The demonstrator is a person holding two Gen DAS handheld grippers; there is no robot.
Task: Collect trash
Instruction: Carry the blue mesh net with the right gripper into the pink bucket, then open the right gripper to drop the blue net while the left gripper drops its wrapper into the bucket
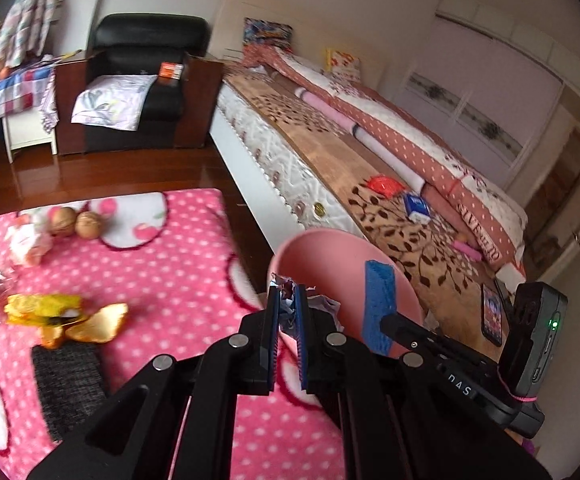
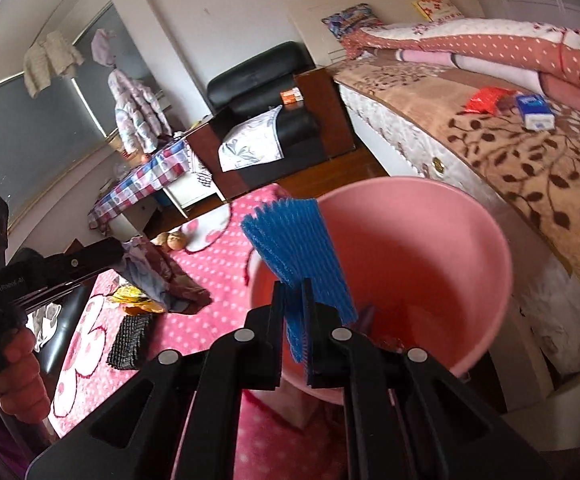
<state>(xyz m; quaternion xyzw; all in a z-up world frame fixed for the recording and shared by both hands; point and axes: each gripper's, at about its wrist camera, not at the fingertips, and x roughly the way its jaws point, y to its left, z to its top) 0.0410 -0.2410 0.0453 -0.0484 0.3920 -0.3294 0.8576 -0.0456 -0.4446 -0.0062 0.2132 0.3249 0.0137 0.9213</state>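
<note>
- The tabletop (image 1: 177, 264) was covered by a pink fleece blanket with white dots and cherry prints, standing close beside a bed (image 1: 370, 184) on a dark wooden floor (image 1: 101, 172).
- A black leather armchair (image 1: 145, 52) with a pale floral cloth on its seat stood against the far wall, next to a small table under a checked cloth (image 1: 5, 92).
- On the bed lay a leaf-patterned brown spread, rolled red dotted quilts, a red packet (image 1: 384, 185), a blue-and-white tissue pack (image 1: 417, 207) and a phone (image 1: 493, 314).
- On the blanket lay two walnuts (image 1: 75, 222), gold foil wrappers (image 1: 65, 318), a dark knitted square (image 1: 67, 384) and some crumpled wrappers near the left edge.
- A pink plastic basin (image 2: 430, 240) sat at the tabletop's edge nearest the bed; a few scraps lay at its bottom, too indistinct to name.
- The left gripper (image 1: 287, 320) was clamped on a crumpled paper scrap (image 1: 290, 286), held just at the basin's rim.
- The right gripper (image 2: 293, 312) was closed on a blue foam net sleeve (image 2: 298, 240), held over the basin's near rim.
- A person's hand (image 2: 17, 372) gripped the left gripper's handle in the right wrist view.
</note>
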